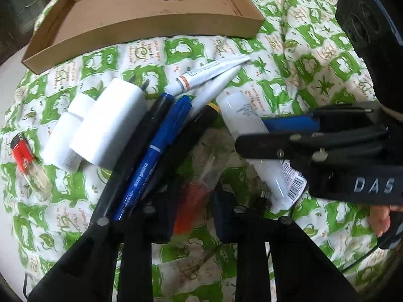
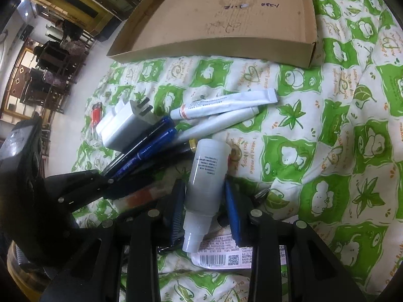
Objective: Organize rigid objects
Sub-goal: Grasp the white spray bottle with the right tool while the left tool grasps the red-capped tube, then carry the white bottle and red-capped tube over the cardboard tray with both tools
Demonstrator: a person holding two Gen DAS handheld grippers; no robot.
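From the left wrist camera, the left gripper points down at a heap of small things on a green-and-white printed cloth. Its jaws stand narrowly apart around a clear packet with a red-orange part; whether the pads press on it I cannot tell. Just left of its left finger lie a blue marker and a black pen, side by side. Farther left sit a white charger block and a red lighter. Ahead of the fingers lie two white tubes, and beyond them an empty cardboard tray. To the right, the right gripper reaches in across a white bottle.

From the right wrist camera, the right gripper has its two blue-padded fingers on either side of the white bottle, which lies lengthwise between them with its nozzle toward the camera. The jaws are partly closed and the pads sit close against its sides. Under the nozzle lies a barcoded pouch. The left gripper comes in from the left over the pens. Ahead lie the tubes, then the tray.
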